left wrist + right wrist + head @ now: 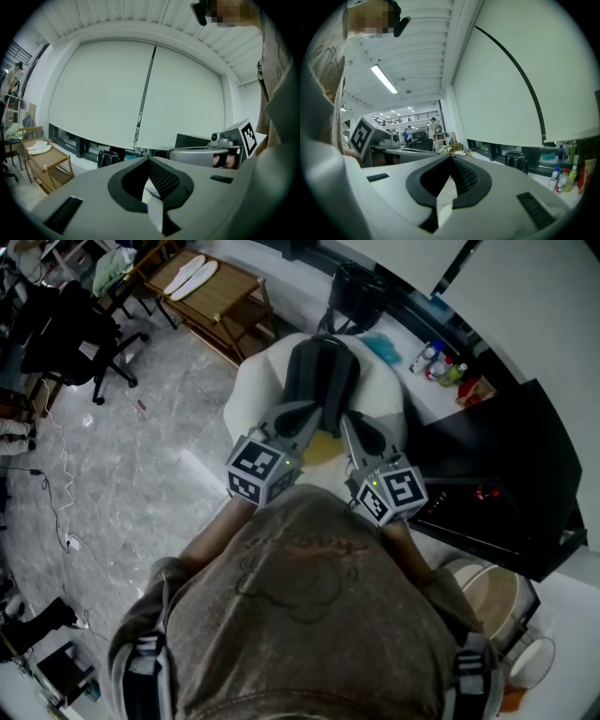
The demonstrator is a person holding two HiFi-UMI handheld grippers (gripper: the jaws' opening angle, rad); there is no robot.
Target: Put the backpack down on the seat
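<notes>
I see only the backpack's grey shoulder straps, on the person's shoulders at the bottom of the head view; its body is hidden behind the person. The seat is a white rounded cushion chair just ahead. Both grippers are held side by side above it, tilted up toward the window blinds. My left gripper is shut with nothing between its dark pads. Beside it, my right gripper is also shut and empty. Each gripper view shows the other gripper's marker cube at its edge.
A low wooden table with white items stands left of the seat, and a black office chair stands farther left. A black bag and bottles sit on the window ledge. A black cabinet is at the right.
</notes>
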